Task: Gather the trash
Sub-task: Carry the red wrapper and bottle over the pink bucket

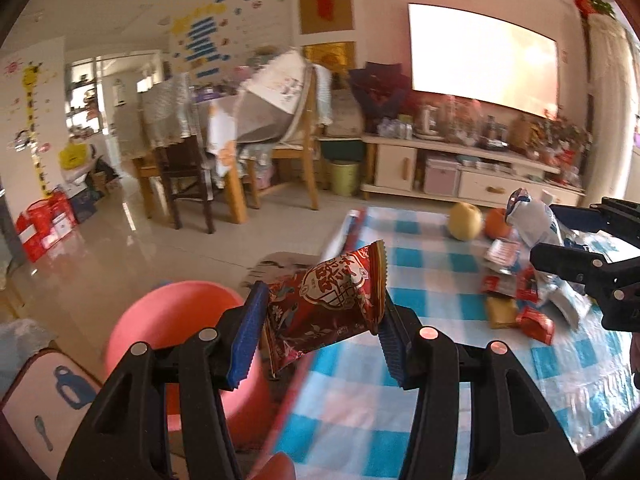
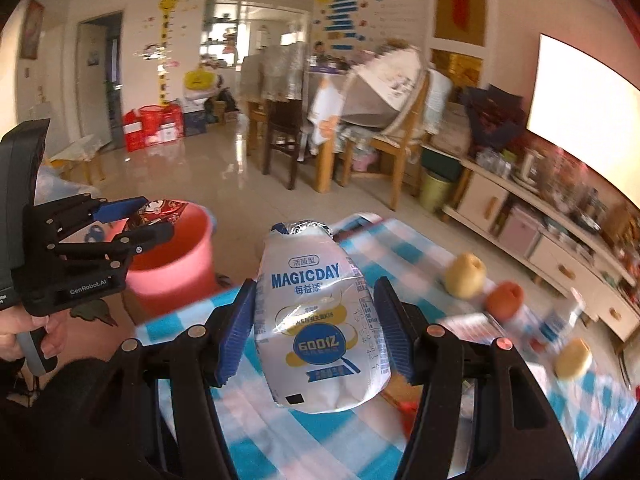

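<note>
Two claws each grip one item: the left claw [image 1: 320, 320] clamps a red snack wrapper [image 1: 328, 304] beside the pink bucket [image 1: 176, 320], and the right claw [image 2: 316, 328] clamps a white MAGICDAY pouch [image 2: 320, 320] above the checkered worktop [image 2: 280, 432]. Only the left wrist view shows small red wrappers [image 1: 534, 322] on the worktop; only the right wrist view shows the hand [image 2: 36, 336] on the left claw's handle.

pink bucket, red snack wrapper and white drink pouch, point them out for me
pink bucket [image 2: 176, 276], right wrist view, on its outer wall
red snack wrapper [image 1: 324, 304], left wrist view, middle of its printed face
white drink pouch [image 2: 320, 312], right wrist view, middle of its front
</note>
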Available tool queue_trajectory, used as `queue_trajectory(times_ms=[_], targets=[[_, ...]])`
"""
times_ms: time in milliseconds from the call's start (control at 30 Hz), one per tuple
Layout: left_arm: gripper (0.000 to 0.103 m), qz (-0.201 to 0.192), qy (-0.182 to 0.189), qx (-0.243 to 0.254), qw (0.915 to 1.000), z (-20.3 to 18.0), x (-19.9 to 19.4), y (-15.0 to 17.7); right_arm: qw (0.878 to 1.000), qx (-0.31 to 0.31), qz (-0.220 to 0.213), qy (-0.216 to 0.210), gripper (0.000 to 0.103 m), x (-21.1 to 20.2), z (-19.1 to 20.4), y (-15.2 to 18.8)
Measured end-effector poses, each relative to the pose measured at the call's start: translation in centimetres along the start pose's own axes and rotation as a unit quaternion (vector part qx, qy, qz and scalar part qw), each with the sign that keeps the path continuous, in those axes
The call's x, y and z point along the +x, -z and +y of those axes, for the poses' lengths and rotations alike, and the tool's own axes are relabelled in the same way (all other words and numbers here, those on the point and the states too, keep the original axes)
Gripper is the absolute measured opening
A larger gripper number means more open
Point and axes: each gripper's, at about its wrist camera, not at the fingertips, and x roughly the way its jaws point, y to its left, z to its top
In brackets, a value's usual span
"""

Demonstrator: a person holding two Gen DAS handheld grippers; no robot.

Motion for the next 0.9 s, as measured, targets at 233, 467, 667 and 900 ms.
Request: queue_trajectory(times_ms=[233,467,667,900], targets=[[0.053,0.002,-0.043,-0.039,0.9983,5.9,-0.3,0.6,0.998,-0.033,-0.001,-0.046,0.061,3.9,5.4,-3.8],[0.053,0.007,-0.072,-0.067,0.9951,11.1,0.0,1.0,0.995,-0.051,0.003,-0.087,0.061,8.1,10.3,-7.4],[0.053,0.011,-0.101,-0.084,0.9913,15.2,0.8,1.4,0.992,-0.064,0.009,-0.111,0.061,11.4,13.9,-9.6],[0.053,0.024,-0.123,-0.103,0.9868,19.8,2.6,2.4,0.989,-0.07,0.021,-0.127,0.061,15.4,16.8,-10.6]])
